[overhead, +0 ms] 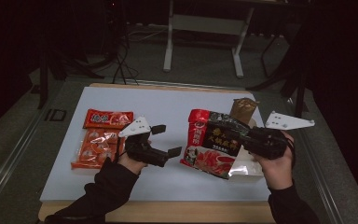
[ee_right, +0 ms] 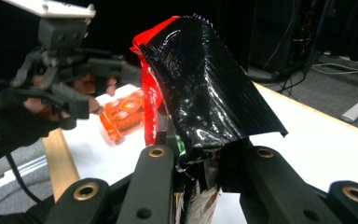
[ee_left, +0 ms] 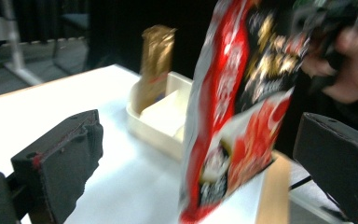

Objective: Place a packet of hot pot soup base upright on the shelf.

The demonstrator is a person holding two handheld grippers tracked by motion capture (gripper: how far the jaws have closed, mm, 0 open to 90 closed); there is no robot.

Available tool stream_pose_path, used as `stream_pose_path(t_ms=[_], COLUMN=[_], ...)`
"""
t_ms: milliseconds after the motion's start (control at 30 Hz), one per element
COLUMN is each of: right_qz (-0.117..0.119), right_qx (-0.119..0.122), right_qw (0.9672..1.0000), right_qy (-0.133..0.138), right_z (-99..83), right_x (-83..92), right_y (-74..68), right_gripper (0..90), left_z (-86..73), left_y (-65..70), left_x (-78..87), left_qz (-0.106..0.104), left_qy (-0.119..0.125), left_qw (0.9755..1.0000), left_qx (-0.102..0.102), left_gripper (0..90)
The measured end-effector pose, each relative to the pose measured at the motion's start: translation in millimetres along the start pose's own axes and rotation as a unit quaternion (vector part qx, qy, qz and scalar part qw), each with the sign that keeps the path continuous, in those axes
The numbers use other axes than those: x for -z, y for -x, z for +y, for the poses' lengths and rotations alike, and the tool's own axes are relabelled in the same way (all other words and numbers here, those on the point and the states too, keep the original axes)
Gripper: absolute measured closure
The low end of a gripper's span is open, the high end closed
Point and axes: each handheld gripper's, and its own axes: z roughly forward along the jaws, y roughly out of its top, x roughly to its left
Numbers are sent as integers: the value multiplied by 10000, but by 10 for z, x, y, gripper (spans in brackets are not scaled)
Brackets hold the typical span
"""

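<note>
Right tool holds the red-and-black snack bag; left tool stands open beside it.

The right tool [overhead: 235, 135] clamps the top edge of the red-and-black snack bag [overhead: 212, 144], holding it at the table's [overhead: 168, 105] 3 o'clock side, over a white tray [ee_left: 156, 123]. The left tool [overhead: 165, 140], at the bag's 9 o'clock, has its jaws spread wide, pressing on nothing. Orange packets [overhead: 100, 140] lie at the table's 9 o'clock; a brown packet [overhead: 243, 109] stands in the tray.

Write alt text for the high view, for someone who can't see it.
The right tool grips a red-and-black food packet above a white box on a white table. The left tool is open, empty, beside two orange packets.
</note>
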Motion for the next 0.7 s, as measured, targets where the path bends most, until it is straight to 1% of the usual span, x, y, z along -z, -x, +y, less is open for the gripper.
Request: stream_pose_path(t_ms=[33, 100, 167, 200, 233, 267, 300, 333, 367, 400, 433, 500, 533, 567, 600, 633, 667, 700], right_qz=[-9, -66, -93, -135, -147, -166, -192, -189, -205, -249, -296, -392, -436, -458, -470, -526, -539, -561], right_qx=[16, 63, 57, 57, 60, 56, 78, 130, 131, 141, 140, 151, 158, 203, 267, 245, 219, 250], right_qw=[10000, 9999, 9999, 9998, 9998, 9997, 9997, 9996, 9995, 9994, 9993, 9989, 9986, 9984, 9982, 9979, 9979, 9976], right_qy=[26, 54, 101, 110, 142, 155, 151, 177, 189, 177, 205, 214, 241, 260, 261, 282, 294, 305], right_z=[8, 34, 55, 66, 76, 82, 91, 98, 105, 114, 119, 133, 136, 142, 150, 154, 159, 161], right_x=[10, 40, 67, 82, 102, 113, 126, 140, 153, 168, 185, 223, 236, 252, 269, 288, 310, 321], right_y=[9, 38, 73, 96, 125, 143, 166, 191, 215, 242, 270, 327, 346, 368, 391, 426, 470, 498], right_gripper=[789, 788, 788, 788, 787, 787, 787, 786, 786, 786, 786, 785, 785, 784, 783, 784, 784, 784], left_z=[-20, -75, -122, -167, -196, -240, -286, -328, -369, -410, -457, -526, -561, -598, -634, -672, -694, -723], left_y=[-7, 14, 30, 41, 40, 38, 40, 41, 49, 54, 54, 51, 47, 41, 37, 31, 28, 26], left_x=[20, 65, 108, 135, 148, 164, 182, 198, 219, 246, 274, 318, 339, 363, 384, 409, 429, 457], left_qz=[-68, 149, 156, 194, 186, 184, 122, 33, 91, 117, 102, 110, 107, 144, 143, 160, 186, 175], left_qy=[-5, 8, -64, 23, 46, 100, 148, 111, 58, 24, -52, -44, -97, -124, -140, -223, -239, -194], left_qw=[10000, 9998, 9995, 9992, 9990, 9986, 9983, 9983, 9979, 9978, 9982, 9986, 9988, 9987, 9990, 9989, 9987, 9989], left_qx=[9, -108, -268, -358, -395, -491, -547, -577, -637, -651, -589, -514, -473, -464, -409, -383, -405, -384], left_gripper=[19, 17, 17, 17, 17, 17, 17, 17, 17, 18, 18, 17, 18, 17, 18, 18, 17, 17])
